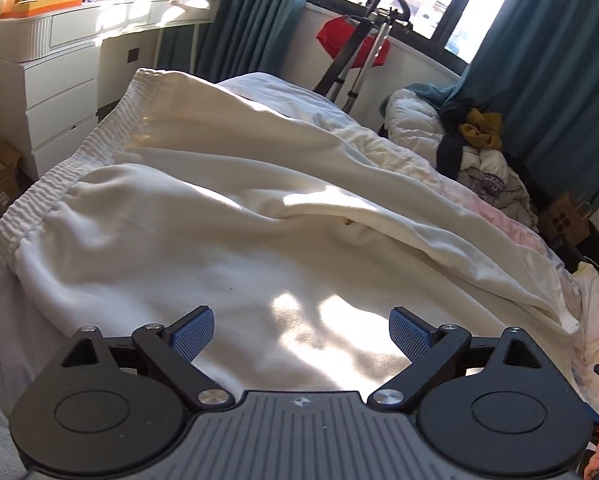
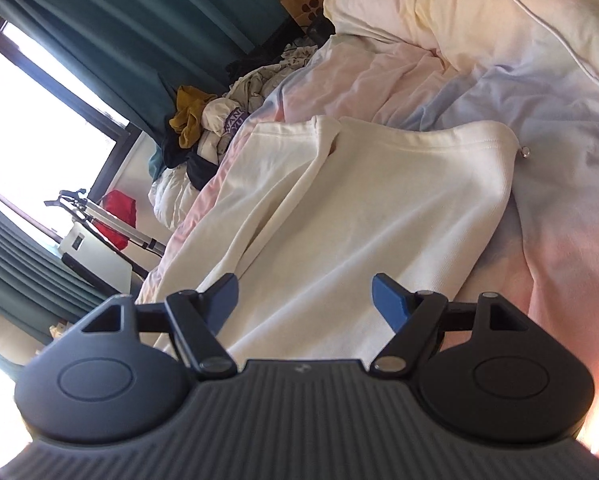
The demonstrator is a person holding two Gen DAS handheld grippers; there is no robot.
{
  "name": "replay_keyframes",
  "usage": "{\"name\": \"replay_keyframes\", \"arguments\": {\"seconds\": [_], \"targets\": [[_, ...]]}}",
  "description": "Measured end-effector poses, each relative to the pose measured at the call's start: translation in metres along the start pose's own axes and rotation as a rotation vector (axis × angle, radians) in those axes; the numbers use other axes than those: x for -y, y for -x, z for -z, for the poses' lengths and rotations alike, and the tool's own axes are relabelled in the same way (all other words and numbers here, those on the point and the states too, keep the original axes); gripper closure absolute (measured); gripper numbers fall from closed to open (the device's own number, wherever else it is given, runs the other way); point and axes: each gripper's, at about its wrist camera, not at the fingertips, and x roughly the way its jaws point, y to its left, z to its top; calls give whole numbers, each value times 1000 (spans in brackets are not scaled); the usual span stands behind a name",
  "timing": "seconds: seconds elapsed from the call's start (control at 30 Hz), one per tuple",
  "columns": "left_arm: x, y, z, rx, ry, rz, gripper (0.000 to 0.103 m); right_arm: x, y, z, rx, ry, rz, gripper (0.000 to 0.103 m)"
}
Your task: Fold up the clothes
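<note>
Cream sweatpants (image 1: 227,216) lie spread across the bed (image 1: 275,84), filling the middle of the left wrist view, their ribbed elastic waistband (image 1: 75,168) running along the left side of the frame from the upper centre down toward the lower left. Sunlight falls in patches on the fabric near the bottom centre. In the right wrist view the same pale garment (image 2: 339,216) stretches up the middle of the frame, its hemmed edges lying toward the top and one layer lapped over the other along a long fold left of centre. The left hand-held gripper (image 1: 301,334) sits low at the bottom of its frame with its blue-padded jaws spread wide over the cloth, nothing between them. The right hand-held gripper (image 2: 305,300) likewise shows its jaws parted and empty above the garment. Beneath the sweatpants lies a pastel pink and blue duvet (image 2: 479,92), bunched toward the upper right of the right wrist view. A heap of other clothes (image 1: 479,148), with a mustard piece on top, sits at the right edge of the left wrist view beside teal curtains (image 1: 559,60). A white dresser (image 1: 51,92) stands at the upper left, and a red cloth (image 1: 339,36) hangs by the window near the top centre.
</note>
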Motion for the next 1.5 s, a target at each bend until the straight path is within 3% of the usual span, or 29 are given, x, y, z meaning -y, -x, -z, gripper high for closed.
{"name": "replay_keyframes", "arguments": {"seconds": [0.17, 0.4, 0.63, 0.77, 0.9, 1.07, 1.17, 1.23, 1.3, 1.37, 1.5], "targets": [[-32, -5, -6, -32, 124, -74, 7, 11, 7, -1, 23, -67, 2, 26], [-97, 1, -8, 24, 384, -181, 12, 28, 16, -5, 92, -146, 135, 26], [-157, -5, -8, -38, 582, -165, 14, 66, 34, -9, 222, -363, 223, 26], [-176, -13, -6, -72, 692, -118, 17, 74, 24, -7, 191, -419, 193, 26], [-178, -15, -5, -28, 716, -83, 18, 82, 12, -5, 156, -472, 160, 27], [-177, -18, -4, 14, 713, -48, 30, 90, -1, -4, 121, -524, 139, 27], [-175, -22, -4, 28, 704, -39, 31, 96, -11, -6, 115, -548, 142, 27], [-175, -25, -5, 33, 708, -33, 33, 101, -19, -10, 113, -568, 127, 36], [-176, -26, -5, 40, 712, -27, 36, 102, -30, -16, 103, -550, 107, 36], [-179, -29, -5, 46, 724, -16, 38, 100, -38, -20, 108, -524, 128, 36], [-188, -32, -4, 43, 781, 19, 41, 96, -45, -22, 104, -480, 156, 47]]}}
